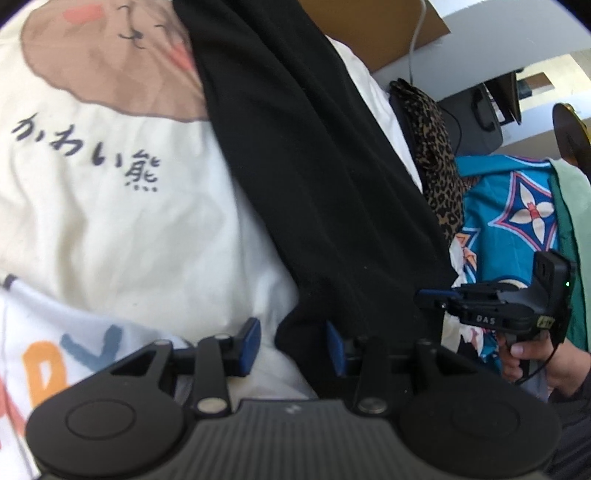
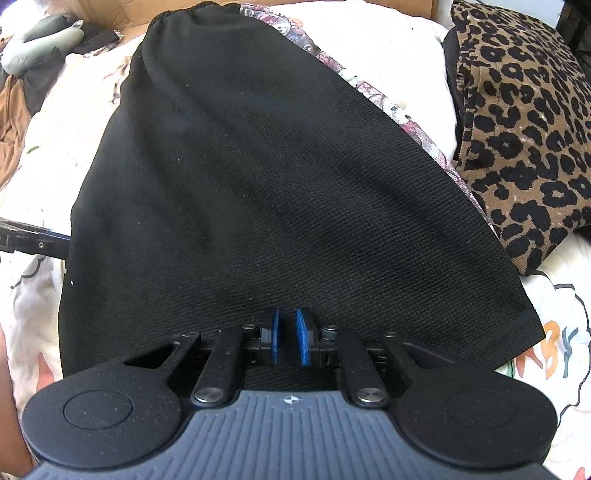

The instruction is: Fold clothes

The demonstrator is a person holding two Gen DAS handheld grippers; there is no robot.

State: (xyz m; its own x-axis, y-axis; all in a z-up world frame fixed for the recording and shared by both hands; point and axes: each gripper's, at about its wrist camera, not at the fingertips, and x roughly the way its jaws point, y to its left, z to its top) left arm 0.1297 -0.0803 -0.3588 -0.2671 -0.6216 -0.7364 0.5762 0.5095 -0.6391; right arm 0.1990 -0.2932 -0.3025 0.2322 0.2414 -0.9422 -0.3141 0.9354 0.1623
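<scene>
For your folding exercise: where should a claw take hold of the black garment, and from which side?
Grip the near hem at a corner, coming in flat from the near side. The black garment lies spread, widest there, its gathered waist far off, so corners give an even fold.

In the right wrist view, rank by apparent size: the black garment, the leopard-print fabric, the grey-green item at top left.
1. black garment, filling most of the frame, though nearest the camera
2. leopard-print fabric
3. grey-green item, small and far
</scene>
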